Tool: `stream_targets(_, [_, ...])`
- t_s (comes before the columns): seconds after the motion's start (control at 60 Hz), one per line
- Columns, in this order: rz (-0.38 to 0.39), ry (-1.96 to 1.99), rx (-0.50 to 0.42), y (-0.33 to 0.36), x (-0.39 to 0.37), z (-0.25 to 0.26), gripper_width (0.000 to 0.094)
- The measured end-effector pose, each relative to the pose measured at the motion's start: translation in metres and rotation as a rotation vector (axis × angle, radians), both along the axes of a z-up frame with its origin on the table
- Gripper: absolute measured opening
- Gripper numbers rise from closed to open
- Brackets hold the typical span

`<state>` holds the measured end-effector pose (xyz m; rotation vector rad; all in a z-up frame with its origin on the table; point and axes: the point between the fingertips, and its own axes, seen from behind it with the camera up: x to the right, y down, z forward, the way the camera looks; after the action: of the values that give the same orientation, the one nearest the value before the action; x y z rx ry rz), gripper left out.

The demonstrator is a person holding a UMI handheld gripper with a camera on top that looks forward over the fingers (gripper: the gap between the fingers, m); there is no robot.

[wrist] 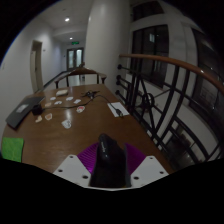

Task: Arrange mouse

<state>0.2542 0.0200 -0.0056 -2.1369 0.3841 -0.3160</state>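
Observation:
A black computer mouse (108,160) is held between my gripper's (110,165) two fingers, lifted above the wooden table (70,130). The purple pads (88,157) press against both of its sides. The mouse stands on end and hides the middle of the gap between the fingers. The table stretches away ahead of and below the fingers.
On the table beyond the fingers lie a dark laptop (18,115), a green sheet (11,147), a white paper (118,109) and several small light items (68,102). A curved wooden railing (170,75) with black metalwork runs along the right. A corridor lies ahead.

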Motion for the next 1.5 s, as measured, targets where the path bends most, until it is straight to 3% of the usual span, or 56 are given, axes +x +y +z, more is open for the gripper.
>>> stream_targets(0.067, [-0.015,0.016,0.017,-0.003,-0.005,0.003,0.034])
stream_targets(0.2, [-0.037,-0.107,-0.059,-0.023,-0.012,0.026,0.0319])
stream_targets(0.333, [-0.046,-0.132,0.104,-0.032,-0.078,0.125,0.0318])
stream_targets(0.417, [0.003,-0.152,0.179,-0.036,-0.157,0.178,0.0319])
stream_targets(0.5, [0.125,-0.126,0.225,-0.025,-0.249,0.201,0.0319])
stream_targets(0.567, [0.23,-0.082,0.226,-0.014,-0.328,0.184,0.0318])
stream_targets(0.633, [0.294,-0.07,0.142,-0.001,-0.37,0.145,0.0318])
stream_targets(0.85, [0.353,-0.052,-0.101,-0.008,-0.421,0.0,0.0323])
stream_targets(0.883, [0.344,-0.06,-0.041,0.0,-0.421,0.006,0.0316])
stream_targets(1.05, [0.295,0.027,0.021,-0.002,-0.42,0.005,0.0312])
stream_targets(1.083, [0.292,0.017,0.013,0.002,-0.418,0.002,0.033])
stream_targets(1.1, [0.286,0.019,0.006,0.0,-0.418,0.002,0.0419])
stream_targets(1.133, [0.266,0.027,-0.007,-0.002,-0.417,0.001,0.0449])
stream_targets(1.217, [0.228,0.032,-0.043,-0.02,-0.419,0.008,0.088])
stream_targets(1.25, [0.232,0.023,-0.027,-0.027,-0.423,0.019,0.0839])
stream_targets(1.317, [0.232,-0.006,0.018,-0.047,-0.434,0.044,0.0851])
stream_targets(1.5, [0.152,-0.108,0.044,-0.14,-0.451,0.1,0.0849])
